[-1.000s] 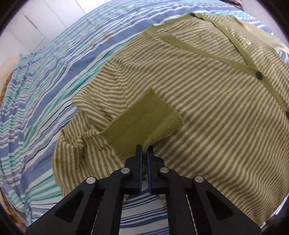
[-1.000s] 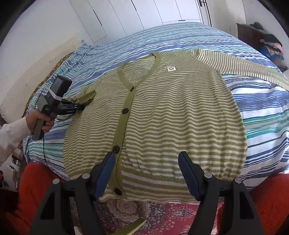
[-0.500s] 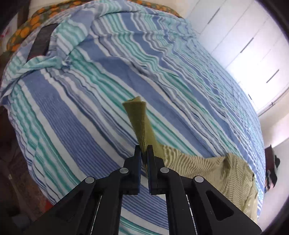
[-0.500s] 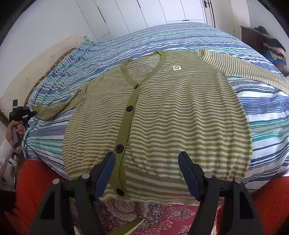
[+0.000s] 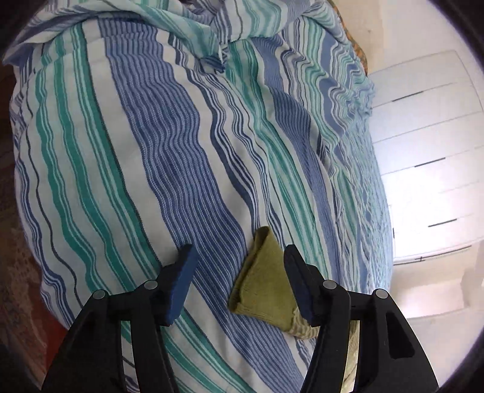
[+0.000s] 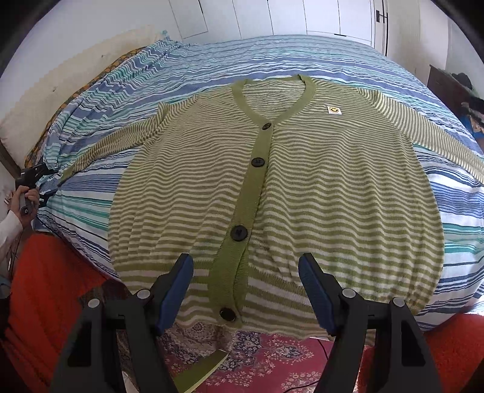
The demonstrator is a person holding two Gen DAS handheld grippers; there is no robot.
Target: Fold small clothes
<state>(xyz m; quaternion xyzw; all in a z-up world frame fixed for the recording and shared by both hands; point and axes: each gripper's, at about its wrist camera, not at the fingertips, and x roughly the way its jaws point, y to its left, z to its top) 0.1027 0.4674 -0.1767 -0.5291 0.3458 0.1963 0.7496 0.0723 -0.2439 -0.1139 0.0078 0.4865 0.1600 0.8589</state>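
A green and cream striped cardigan [image 6: 302, 187] lies flat and buttoned on the striped bed, both sleeves spread out. Its left sleeve [image 6: 121, 142] stretches to the bed's left edge. In the left wrist view the sleeve's olive cuff [image 5: 263, 284] lies on the sheet between my open fingers, close to the right one. My left gripper [image 5: 239, 284] is open and holds nothing; it also shows at the far left of the right wrist view [image 6: 33, 175]. My right gripper [image 6: 245, 290] is open and empty, hovering over the cardigan's hem near the bottom button [image 6: 227, 313].
The bed carries a blue, teal and white striped sheet [image 6: 211, 63]. An orange rug and a patterned carpet [image 6: 272, 356] lie at the bed's foot. White wardrobe doors [image 6: 272, 15] stand behind. A dark cabinet with clothes [image 6: 453, 90] stands at the right.
My left gripper pulled the cuff off the cardigan's body out to the bed's left edge, then opened and let it go. The sleeve now lies stretched out. The right gripper stayed open over the hem.
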